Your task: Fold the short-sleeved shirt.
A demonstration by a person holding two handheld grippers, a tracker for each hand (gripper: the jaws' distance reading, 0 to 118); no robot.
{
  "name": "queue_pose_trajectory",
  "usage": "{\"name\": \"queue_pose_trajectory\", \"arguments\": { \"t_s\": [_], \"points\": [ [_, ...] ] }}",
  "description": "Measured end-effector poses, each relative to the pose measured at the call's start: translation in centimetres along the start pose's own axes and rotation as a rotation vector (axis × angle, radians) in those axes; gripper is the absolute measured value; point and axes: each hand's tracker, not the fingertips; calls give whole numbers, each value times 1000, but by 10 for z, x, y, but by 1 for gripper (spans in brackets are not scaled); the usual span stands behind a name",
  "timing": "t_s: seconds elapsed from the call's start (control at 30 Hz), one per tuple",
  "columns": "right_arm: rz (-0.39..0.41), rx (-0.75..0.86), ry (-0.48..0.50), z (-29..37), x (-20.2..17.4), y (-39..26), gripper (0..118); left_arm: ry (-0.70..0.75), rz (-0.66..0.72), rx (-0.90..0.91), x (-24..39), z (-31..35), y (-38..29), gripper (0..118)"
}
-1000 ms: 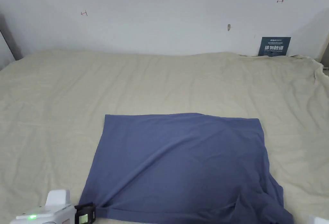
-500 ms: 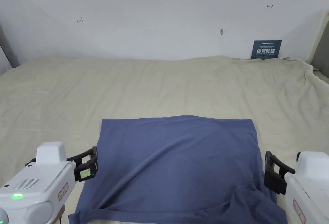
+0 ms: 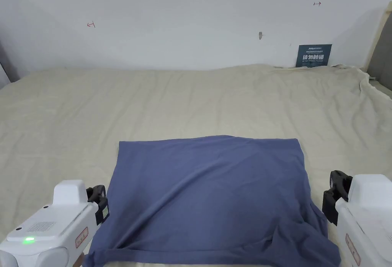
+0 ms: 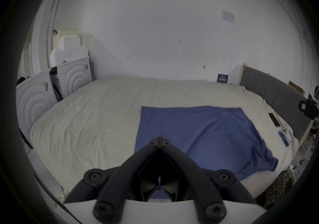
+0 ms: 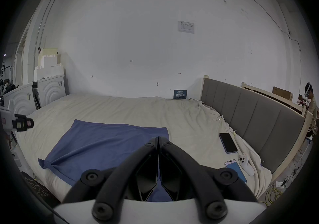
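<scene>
A blue short-sleeved shirt (image 3: 214, 195) lies on the beige bed (image 3: 191, 99), folded into a rough rectangle. A diagonal crease crosses it, and the cloth is bunched at its near right corner. My left gripper (image 3: 98, 202) hovers just off the shirt's left edge. In the left gripper view its jaws (image 4: 159, 139) are shut with nothing between them, above the shirt (image 4: 198, 132). My right gripper (image 3: 336, 187) hangs beside the shirt's right edge. In the right gripper view it (image 5: 158, 139) is shut and empty over the shirt (image 5: 103, 141).
Two phones (image 5: 227, 142) (image 5: 235, 170) and a white remote (image 5: 246, 165) lie on the sheet near the grey headboard (image 5: 250, 115). A dark sign (image 3: 313, 55) leans on the far wall. White appliances (image 4: 34, 100) stand beyond the bed's left side. A person (image 5: 310, 103) stands far right.
One second ago the left gripper was at the shirt's near left corner. Half a second ago both grippers stood open beside the shirt. Now both have drawn back a little and shut.
</scene>
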Motion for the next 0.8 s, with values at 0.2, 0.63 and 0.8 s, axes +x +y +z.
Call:
{"name": "queue_pose_trajectory", "arguments": {
  "t_s": [0.2,0.63,0.8],
  "points": [
    [-10,-18,-3,-1,-1,0,0,24,36,-198,-19,-23,-22,20],
    [2,-84,4,-21,8,-20,0,127,60,-503,-51,-70,-102,87],
    [24,-112,-3,-27,10,-29,0,82,71,-539,-49,-79,-107,9]
  ]
}}
